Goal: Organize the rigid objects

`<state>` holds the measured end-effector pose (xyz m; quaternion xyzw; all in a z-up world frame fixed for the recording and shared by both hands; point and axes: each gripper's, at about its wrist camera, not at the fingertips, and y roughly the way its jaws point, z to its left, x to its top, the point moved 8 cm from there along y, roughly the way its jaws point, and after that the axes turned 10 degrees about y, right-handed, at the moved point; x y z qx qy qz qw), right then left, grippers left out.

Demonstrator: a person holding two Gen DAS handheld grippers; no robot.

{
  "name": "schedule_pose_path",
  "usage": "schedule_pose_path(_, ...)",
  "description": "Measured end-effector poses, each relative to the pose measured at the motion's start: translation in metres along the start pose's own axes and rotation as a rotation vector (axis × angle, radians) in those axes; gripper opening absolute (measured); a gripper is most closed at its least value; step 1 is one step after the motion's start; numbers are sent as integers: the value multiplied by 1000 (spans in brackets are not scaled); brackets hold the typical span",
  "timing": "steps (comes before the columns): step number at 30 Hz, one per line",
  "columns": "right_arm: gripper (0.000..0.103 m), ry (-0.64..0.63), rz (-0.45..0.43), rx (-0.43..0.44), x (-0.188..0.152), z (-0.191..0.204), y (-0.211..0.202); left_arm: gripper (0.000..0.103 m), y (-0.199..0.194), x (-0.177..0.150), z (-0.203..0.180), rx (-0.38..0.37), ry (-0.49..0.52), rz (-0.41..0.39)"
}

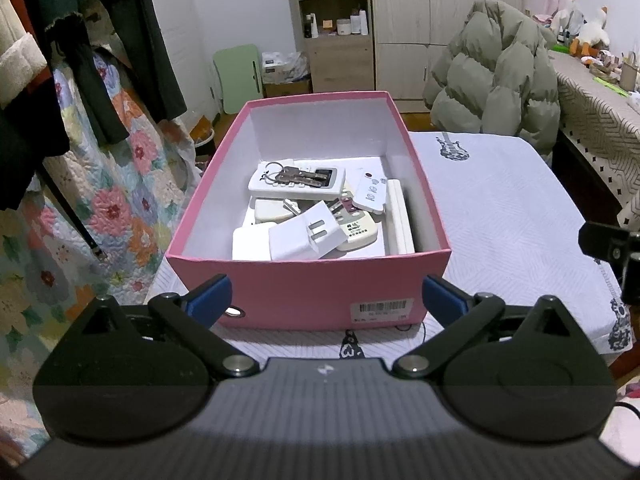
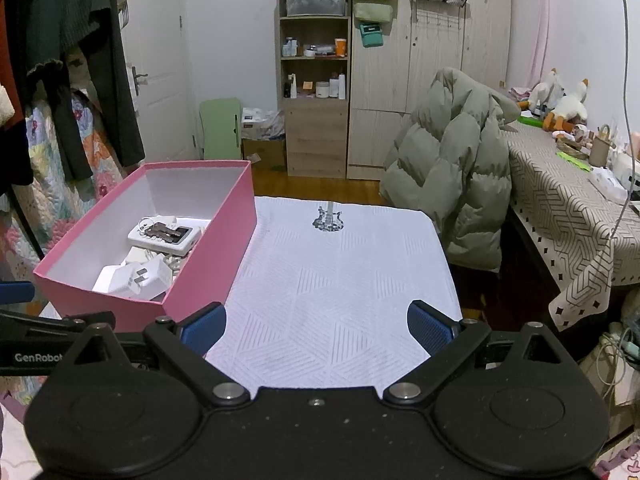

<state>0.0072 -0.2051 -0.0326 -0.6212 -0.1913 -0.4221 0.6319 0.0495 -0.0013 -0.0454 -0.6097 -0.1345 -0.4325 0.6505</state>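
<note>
Blue-padded fingers of the left gripper (image 1: 327,300) stand spread wide at the bottom of the left wrist view, released, with nothing between them but the near wall of one pink cardboard shoebox (image 1: 308,284), which they flank without touching. That box sits at frame centre on a white quilted cloth with guitar prints (image 1: 500,216) and holds the gathered items: nearest, two white plug adapters (image 1: 304,236) side by side, one showing two metal prongs; behind them two white remote controls (image 1: 296,184), the larger lying across the middle with one bunch of keys on a ring (image 1: 298,176) on top, the smaller to its right; a third, yellowed remote lies partly buried beneath them. In the right wrist view the right gripper (image 2: 316,326) is likewise wide apart and empty at lower centre, over bare cloth, with the box at middle left. Farther back, one grey-green puffer jacket (image 2: 452,176) drapes over a chair at right, and one wooden shelf unit (image 2: 314,76) stands against the far wall at upper centre.
</note>
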Motion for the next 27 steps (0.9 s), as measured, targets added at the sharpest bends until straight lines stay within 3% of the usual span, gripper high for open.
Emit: schedule_pose_path(27, 99, -25, 9, -10, -3, 3, -2, 103, 2, -4, 0, -35, -20, 18)
